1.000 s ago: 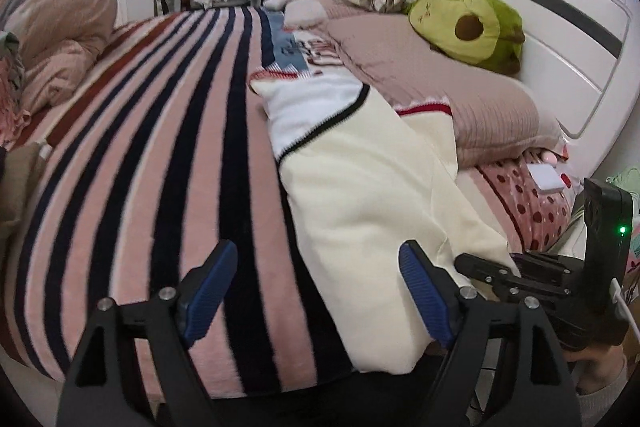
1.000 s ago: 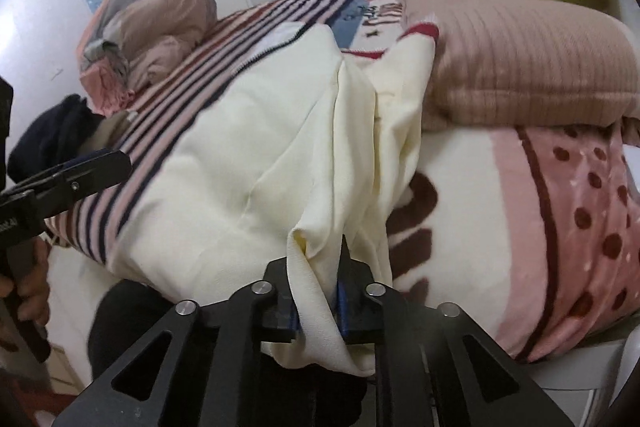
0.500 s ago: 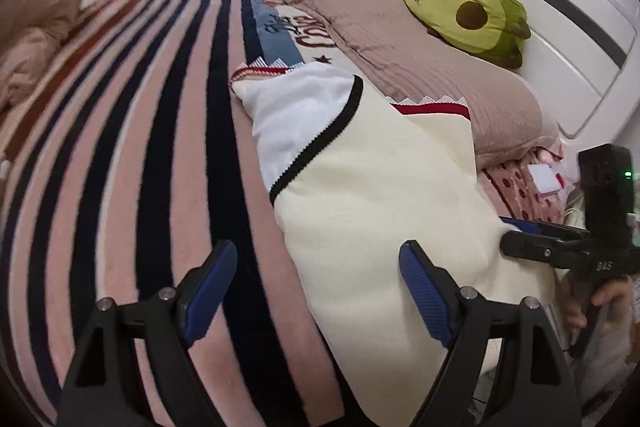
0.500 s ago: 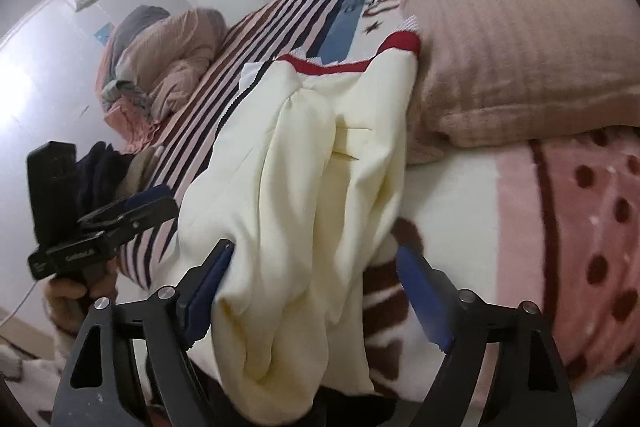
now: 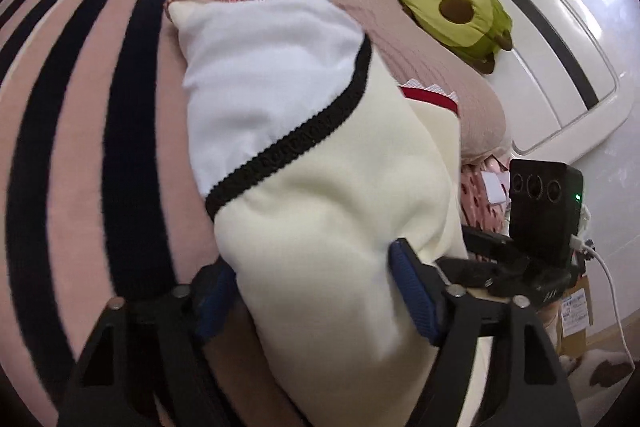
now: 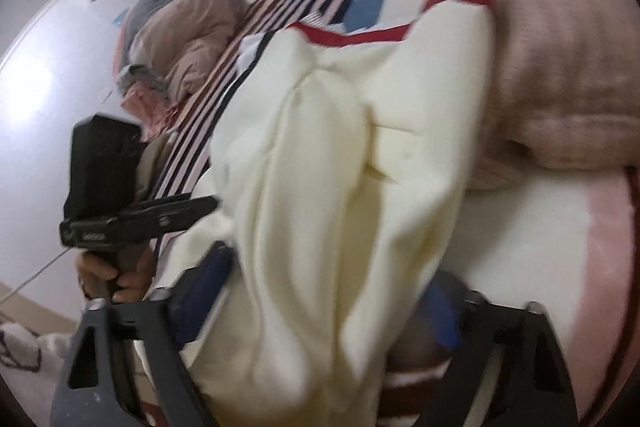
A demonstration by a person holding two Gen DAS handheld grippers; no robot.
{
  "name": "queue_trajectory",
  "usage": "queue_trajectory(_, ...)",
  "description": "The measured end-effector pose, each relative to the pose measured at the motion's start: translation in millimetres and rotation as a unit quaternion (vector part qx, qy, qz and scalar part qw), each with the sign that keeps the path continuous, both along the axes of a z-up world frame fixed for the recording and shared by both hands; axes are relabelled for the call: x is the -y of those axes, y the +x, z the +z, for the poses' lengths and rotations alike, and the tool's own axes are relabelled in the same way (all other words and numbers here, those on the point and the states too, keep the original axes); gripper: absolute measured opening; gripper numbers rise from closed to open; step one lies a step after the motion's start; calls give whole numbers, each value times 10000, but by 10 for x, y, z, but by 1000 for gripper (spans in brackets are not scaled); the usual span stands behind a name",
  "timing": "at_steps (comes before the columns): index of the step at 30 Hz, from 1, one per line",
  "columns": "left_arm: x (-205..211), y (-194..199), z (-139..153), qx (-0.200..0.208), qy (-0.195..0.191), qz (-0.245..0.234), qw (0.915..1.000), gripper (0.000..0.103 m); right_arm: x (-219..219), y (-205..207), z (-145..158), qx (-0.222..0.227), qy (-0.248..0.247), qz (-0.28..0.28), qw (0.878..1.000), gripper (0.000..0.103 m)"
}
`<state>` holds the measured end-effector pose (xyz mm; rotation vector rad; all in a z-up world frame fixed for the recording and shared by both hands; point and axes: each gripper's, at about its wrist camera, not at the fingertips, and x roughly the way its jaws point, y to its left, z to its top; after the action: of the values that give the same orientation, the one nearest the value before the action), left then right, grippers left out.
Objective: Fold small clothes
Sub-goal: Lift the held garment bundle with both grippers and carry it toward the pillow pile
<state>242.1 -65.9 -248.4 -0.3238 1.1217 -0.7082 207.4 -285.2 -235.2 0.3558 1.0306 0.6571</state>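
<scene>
Garment [image 5: 328, 227] hem cut off, right hand-held gripper [image 6: 320, 311] pads blurred

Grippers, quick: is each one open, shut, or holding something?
Left gripper: open, jaws closing around the cream top, not gripping yet.
Right gripper: open, jaws closing around the same top.

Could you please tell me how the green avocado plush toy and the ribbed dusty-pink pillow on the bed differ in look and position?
The green avocado plush toy is bright green with a brown pit patch and a small stitched face; the ribbed dusty-pink pillow is one plain colour. The plush is much smaller than the long pillow. The plush rests on top, against the white headboard; the pillow lies on the bed, beside the cream garment. Both are soft and sit at the head of the bed.
</scene>
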Motion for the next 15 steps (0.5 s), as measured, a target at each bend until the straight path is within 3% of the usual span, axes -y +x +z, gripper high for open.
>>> queue_trajectory(4,28,-11,37,129,191,59,9997,42,-151,75,-18,64,-111,151,9998,39)
queue_trajectory(7,33,-60,123,292,254,83,9992,32,-263,41,76,298,-219,305,9989,23)
queue_trajectory(9,38,-115,220,446,305,95,9985,27,-334,-12,181,534,-366,377,9972,19)
queue_trajectory(15,-56,-327,628,940,387,185,9946,24,-410,-166,462,898,-296,434,9946,15)
